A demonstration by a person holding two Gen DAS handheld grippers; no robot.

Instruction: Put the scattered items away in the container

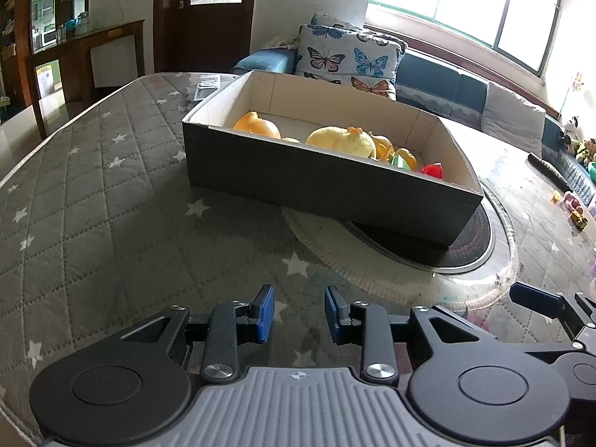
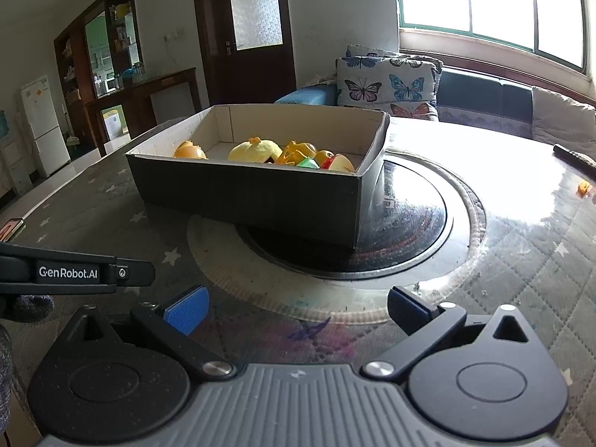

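Here's the cardboard box (image 2: 260,193), dark-sided and open-topped, sitting partly over the round black hob plate (image 2: 409,231) in the middle of the quilted star-pattern table cover (image 1: 93,205), and it is well stocked: a pale yellow plush toy (image 1: 342,139) in the centre, an orange round toy (image 1: 257,126) towards the left end, a red piece (image 1: 434,169) and a green piece (image 1: 398,162) crowded at the right end. The toys lie low behind the near wall, so the open top is the only way in. The cover in front of the box looks bare; a few small things lie far off near the right edge (image 1: 575,216), too small to name. The left gripper (image 1: 300,313) hangs over the cover just short of the box, its blue pads a narrow gap apart with nothing between them. The right gripper (image 2: 298,309) spreads far wider, also empty and touching nothing. My read: the tidying is nearly done.
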